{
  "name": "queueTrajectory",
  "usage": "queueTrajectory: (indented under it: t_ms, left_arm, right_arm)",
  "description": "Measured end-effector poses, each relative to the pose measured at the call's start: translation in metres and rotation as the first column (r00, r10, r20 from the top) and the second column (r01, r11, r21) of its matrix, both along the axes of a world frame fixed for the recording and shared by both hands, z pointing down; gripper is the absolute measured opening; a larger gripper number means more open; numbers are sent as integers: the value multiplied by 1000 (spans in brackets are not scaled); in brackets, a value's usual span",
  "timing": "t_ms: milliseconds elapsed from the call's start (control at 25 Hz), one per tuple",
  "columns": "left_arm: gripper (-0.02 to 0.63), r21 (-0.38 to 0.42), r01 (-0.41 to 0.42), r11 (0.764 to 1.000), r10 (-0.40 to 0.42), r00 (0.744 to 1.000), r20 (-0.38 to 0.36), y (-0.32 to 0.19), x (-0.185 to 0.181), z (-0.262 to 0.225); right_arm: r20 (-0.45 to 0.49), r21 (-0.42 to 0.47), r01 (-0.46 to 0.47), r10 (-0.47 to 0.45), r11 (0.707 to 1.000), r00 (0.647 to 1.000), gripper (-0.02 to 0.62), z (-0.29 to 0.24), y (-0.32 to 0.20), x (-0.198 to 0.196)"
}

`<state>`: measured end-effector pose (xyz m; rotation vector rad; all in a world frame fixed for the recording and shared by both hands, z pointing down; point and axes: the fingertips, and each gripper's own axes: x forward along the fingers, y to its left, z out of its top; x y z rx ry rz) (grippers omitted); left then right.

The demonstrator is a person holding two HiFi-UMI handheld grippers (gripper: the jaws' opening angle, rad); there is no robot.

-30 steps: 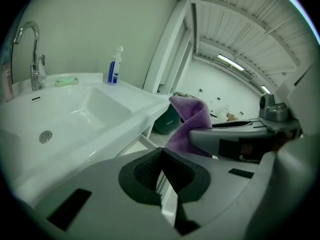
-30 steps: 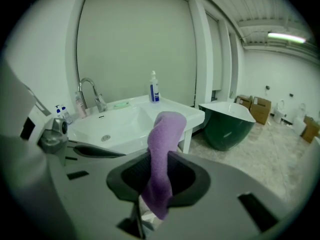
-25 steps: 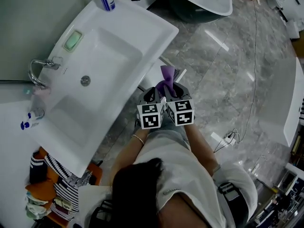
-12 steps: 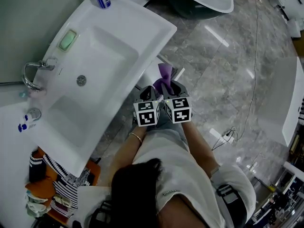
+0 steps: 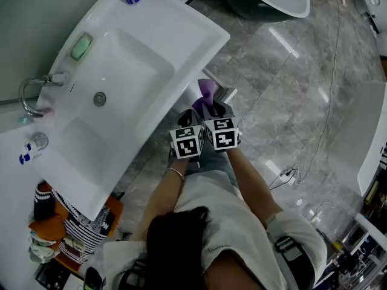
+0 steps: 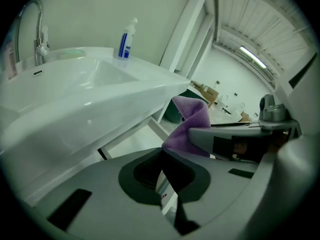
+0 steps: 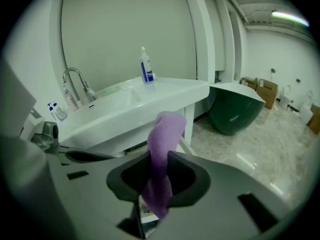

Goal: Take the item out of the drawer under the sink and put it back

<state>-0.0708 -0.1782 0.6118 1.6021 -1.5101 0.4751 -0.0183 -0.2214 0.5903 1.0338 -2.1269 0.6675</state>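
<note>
Pinching the purple cloth [image 7: 167, 129] mid-length, the right gripper [image 7: 156, 184] is holding it upright, fuzzy and drooping; the left gripper [image 6: 167, 176] is sitting alongside, jaws pressed together.

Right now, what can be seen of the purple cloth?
The purple cloth is soft, fleecy-looking, plain, gathered into a narrow strip. The jaws of the right gripper are shut on its middle; its rounded top stands above them, its lower end hangs below. It is in the air near the front edge of the sink.

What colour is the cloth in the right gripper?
Purple; the cloth shows best in the right gripper view.
</note>
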Motion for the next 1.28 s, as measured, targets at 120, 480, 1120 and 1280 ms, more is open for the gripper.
queueTrajectory:
  t_ms: [120, 480, 1120, 1280]
  left_arm:
    - [3, -40, 48, 998, -48, 999, -11, -3, 0, 12]
    - [3, -130, 162, 978, -165, 986, -15, -3, -7, 51]
    - [3, -193, 291, 937, -298, 954, -9, -16, -18, 105]
    - [3, -206, 348, 915, -358, 934, -11, -18, -24, 115]
  right_arm:
    - [-8, -29, 17, -17, 999, 1000, 87, 15, -7, -2]
    - [-28, -138, 84, -89, 987, 996, 87, 63, -20, -12]
    - [-32, -246, 173, -186, 954, 982, 91, 136, -41, -28]
    - [-25, -252, 193, -206, 948, 978, 91, 152, -43, -35]
